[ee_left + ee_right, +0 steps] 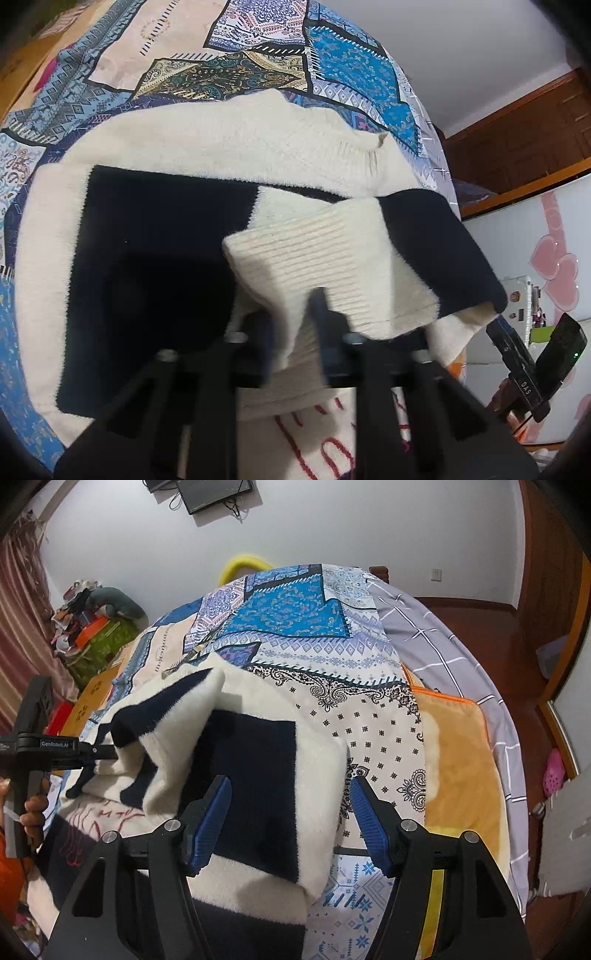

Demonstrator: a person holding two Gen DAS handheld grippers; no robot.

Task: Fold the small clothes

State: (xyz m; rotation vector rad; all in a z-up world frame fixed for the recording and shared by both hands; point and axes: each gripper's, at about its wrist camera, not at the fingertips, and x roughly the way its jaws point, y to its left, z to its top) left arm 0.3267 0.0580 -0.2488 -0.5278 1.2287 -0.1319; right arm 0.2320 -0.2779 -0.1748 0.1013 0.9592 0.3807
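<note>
A small cream and navy knit sweater (155,236) lies on a patterned bedspread (258,44). My left gripper (295,332) is shut on the sweater's ribbed cream cuff (325,266) and holds the sleeve lifted over the body. In the right wrist view the sweater (255,760) lies part folded, and the left gripper (88,755) pinches its sleeve at the left. My right gripper (291,812) is open with blue pads (214,823), hovering over the sweater's near edge, holding nothing.
An orange blanket (461,768) and a grey checked sheet (454,657) lie to the right on the bed. A cluttered green box (99,638) stands at the far left. Wooden floor (517,627) lies beyond the bed's right side.
</note>
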